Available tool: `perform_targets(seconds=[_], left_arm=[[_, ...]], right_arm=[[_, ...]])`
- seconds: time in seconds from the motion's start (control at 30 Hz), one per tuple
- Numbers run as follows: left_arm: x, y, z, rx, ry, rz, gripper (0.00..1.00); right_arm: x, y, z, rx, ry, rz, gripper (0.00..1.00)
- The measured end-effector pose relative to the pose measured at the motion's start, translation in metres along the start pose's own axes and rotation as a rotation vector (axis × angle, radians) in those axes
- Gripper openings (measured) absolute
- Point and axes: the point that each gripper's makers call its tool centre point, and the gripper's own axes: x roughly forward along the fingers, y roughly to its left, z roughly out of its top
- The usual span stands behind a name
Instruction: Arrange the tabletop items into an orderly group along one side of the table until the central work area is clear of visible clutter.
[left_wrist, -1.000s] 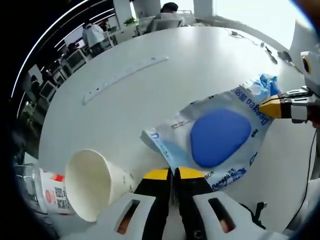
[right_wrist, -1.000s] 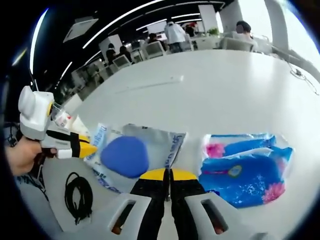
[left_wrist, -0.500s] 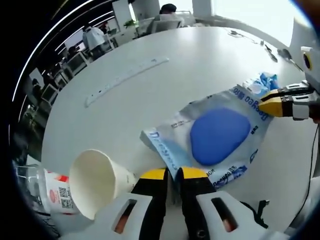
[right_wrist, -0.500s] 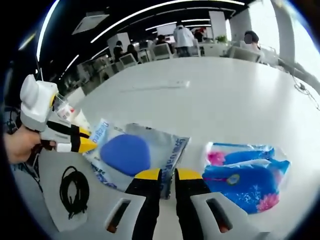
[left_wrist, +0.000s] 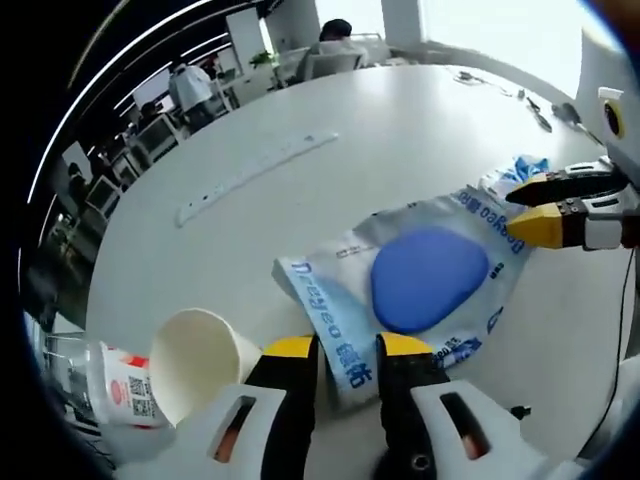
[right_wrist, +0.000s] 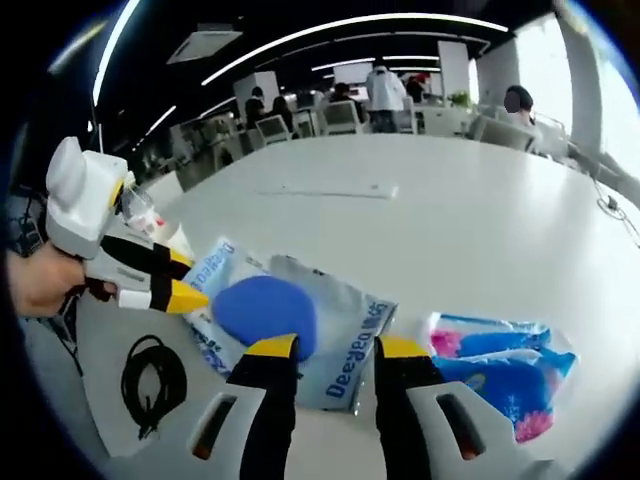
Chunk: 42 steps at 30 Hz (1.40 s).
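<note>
- The silver pouch (left_wrist: 420, 290) with a blue oval print lies flat on the white worktop (left_wrist: 330, 170), at about 1 o'clock from the left tongs (left_wrist: 340, 348) in the left gripper view.
- In the right gripper view the same pouch (right_wrist: 300, 315) runs from 10 to 12 o'clock off the right tongs (right_wrist: 335, 348).
- Both pairs of tongs stand narrowly parted with nothing clamped. One short edge of the pouch lies in each gap.
- The pouch looks light, thin and limp. Its film is likely slick, so a flat pinch on a sealed edge should hold better than a grip on the puffed middle.
- Lifted from one end it would probably sag, so an end in each pair of tongs seems wise.
- A blue and pink floral pack (right_wrist: 500, 355) lies just beside the pouch at 3 o'clock in the right gripper view. It too looks soft.
- A paper cup (left_wrist: 200, 362) lies on its side at 9 o'clock in the left gripper view, touching a clear plastic tub (left_wrist: 95, 385). Both are easily crushed.
- A coiled black cable (right_wrist: 152, 383) rests at 8 o'clock in the right gripper view.
- A long white strip (left_wrist: 255, 165) lies well apart, at 11 o'clock in the left gripper view.
- The worktop is smooth, so things will slide. Beyond it is an open office with chairs and people.
</note>
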Motion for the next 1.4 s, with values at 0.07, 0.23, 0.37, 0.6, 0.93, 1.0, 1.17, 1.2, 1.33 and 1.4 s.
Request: perform_targets(seconds=[0.07, 0.23, 0.37, 0.6, 0.93, 1.0, 1.17, 1.2, 1.33, 1.4], left_arm=[[-0.003, 0.000, 0.002, 0.002, -0.017, 0.003, 0.23], [-0.009, -0.003, 0.006, 0.005, -0.056, -0.003, 0.31], [-0.010, -0.005, 0.006, -0.017, -0.055, -0.018, 0.31], [-0.008, -0.005, 0.005, -0.017, -0.042, -0.030, 0.31], [-0.002, -0.008, -0.003, -0.021, -0.003, -0.061, 0.31], [0.000, -0.010, -0.006, -0.031, 0.014, -0.081, 0.33], [0.002, -0.012, -0.012, -0.056, 0.036, -0.100, 0.34], [0.002, -0.012, -0.012, -0.053, 0.037, -0.100, 0.35], [0.002, -0.013, -0.011, -0.040, 0.038, -0.098, 0.35], [0.001, -0.012, -0.010, -0.023, 0.033, -0.090, 0.36]], right_arm=[[-0.001, 0.001, 0.003, 0.005, -0.014, 0.001, 0.34], [-0.004, 0.002, 0.008, -0.006, -0.038, 0.003, 0.38], [-0.006, 0.004, 0.009, -0.014, -0.041, 0.006, 0.38], [-0.010, 0.005, 0.014, -0.017, -0.061, 0.010, 0.38], [-0.017, 0.002, 0.014, 0.001, -0.070, 0.003, 0.37], [-0.018, 0.003, 0.013, 0.002, -0.070, 0.006, 0.37], [-0.021, 0.007, 0.014, 0.001, -0.077, 0.012, 0.37], [-0.022, 0.007, 0.014, -0.001, -0.080, 0.013, 0.37], [-0.023, 0.009, 0.014, 0.001, -0.081, 0.015, 0.37], [-0.025, 0.009, 0.014, 0.004, -0.084, 0.016, 0.37]])
